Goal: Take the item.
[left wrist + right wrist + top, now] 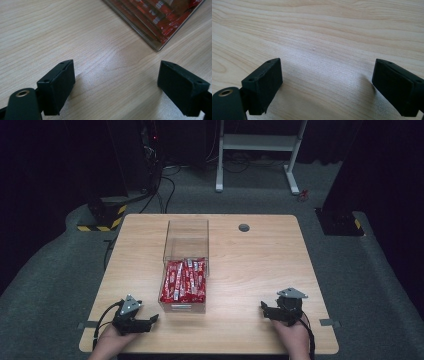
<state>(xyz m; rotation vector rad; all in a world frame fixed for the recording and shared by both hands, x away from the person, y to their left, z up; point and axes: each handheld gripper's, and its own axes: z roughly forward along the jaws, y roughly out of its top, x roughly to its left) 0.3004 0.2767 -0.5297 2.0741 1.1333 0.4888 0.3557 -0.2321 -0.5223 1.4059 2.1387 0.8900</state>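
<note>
While both tongs rest released on the bench, a clear box of red packets sits between them.

Table: pale wood-grain top, smooth and matt. Box: clear glossy plastic. Packets (centre of the high view): shiny red foil. Gripper jaws: matt black plastic.

The high view looks forward and down over the whole table. Each gripper view skims close above the wood; the left one catches the clear box at one o'clock, shared with the high view.
</note>
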